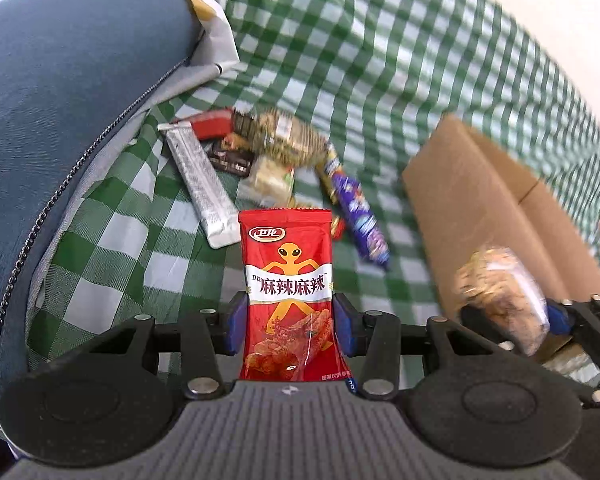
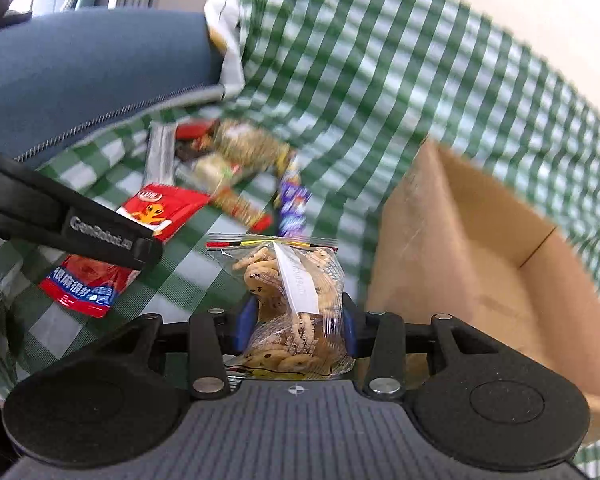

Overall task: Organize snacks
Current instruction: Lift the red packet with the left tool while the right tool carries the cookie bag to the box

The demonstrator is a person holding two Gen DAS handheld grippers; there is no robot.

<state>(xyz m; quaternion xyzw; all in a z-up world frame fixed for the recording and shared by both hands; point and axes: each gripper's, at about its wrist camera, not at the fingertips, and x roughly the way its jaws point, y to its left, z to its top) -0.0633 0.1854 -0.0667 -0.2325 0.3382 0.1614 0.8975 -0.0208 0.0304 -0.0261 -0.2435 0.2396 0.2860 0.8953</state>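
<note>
Both glossy crinkled packets [image 1: 286, 292] [image 2: 296, 300] sit clamped.

Left gripper [image 1: 289, 322]: holds the spicy snack packet [image 1: 287, 296] upright between its fingers, above the cloth [image 1: 380, 60].
Right gripper [image 2: 296, 326]: holds the cookie bag [image 2: 296, 300] between its fingers, just left of the cardboard box [image 2: 480, 248].
Cardboard box: stands open on the cloth, to the right of both grippers.
Snack pile [image 1: 276, 152]: lies on the cloth ahead of the grippers, left of the box; blur hides how its pieces overlap.
Long sachet [image 1: 202, 188]: at the pile's left edge.
Cushion [image 1: 60, 100]: left of the pile, resting on the cloth.
</note>
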